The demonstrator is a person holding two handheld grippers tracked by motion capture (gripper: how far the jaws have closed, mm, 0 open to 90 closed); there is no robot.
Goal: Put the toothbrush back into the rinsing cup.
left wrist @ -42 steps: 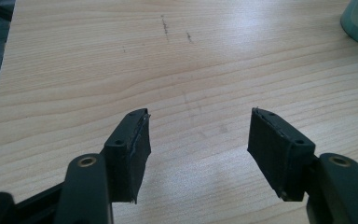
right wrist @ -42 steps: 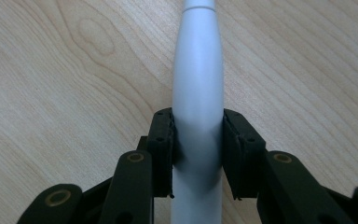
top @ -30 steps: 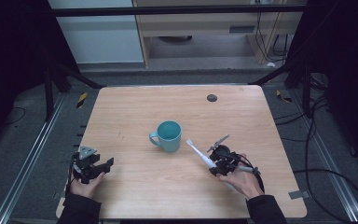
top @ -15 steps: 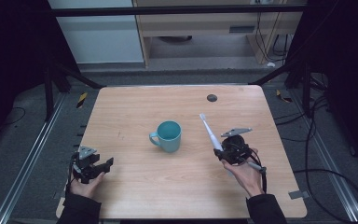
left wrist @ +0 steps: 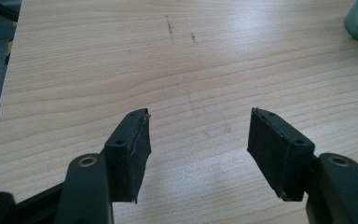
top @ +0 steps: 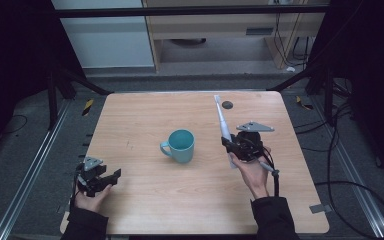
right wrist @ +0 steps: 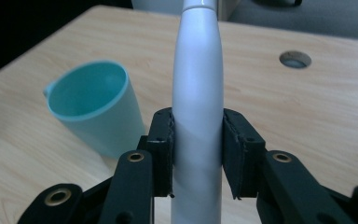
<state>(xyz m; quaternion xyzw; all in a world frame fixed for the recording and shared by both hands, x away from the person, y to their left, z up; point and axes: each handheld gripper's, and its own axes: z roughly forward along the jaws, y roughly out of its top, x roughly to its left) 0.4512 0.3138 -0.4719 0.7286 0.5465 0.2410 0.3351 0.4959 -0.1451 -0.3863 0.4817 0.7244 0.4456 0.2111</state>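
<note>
The wooden table [top: 150, 200] is the largest thing, with a pale grain top and a small round hole [top: 227, 105] near its far edge. Grey floor lies around it, and black cables [top: 350, 165] run on the floor at the right side.

Near the middle of the table stands a teal mug [top: 181, 145], upright, with its handle turned to the left in the high view. In the right gripper view the mug [right wrist: 93, 112] appears to the left of the jaws, apart from them, and looks empty as far as its inside is seen.

The right gripper [top: 236, 147] is held above the table to the right of the mug, in the person's right hand [top: 252, 172]. Its jaws are closed on a white electric toothbrush [top: 224, 127]; the pads press on both sides of the thick handle [right wrist: 198, 121]. The toothbrush is lifted off the table and points away from the person, toward the far edge, with its thin end near the round hole in the high view. It does not touch the mug.

The left gripper [top: 102, 176] is near the front left corner of the table, in the person's left hand [top: 91, 200]. Its jaws stand wide apart, with nothing between them, just bare wood below.
</note>
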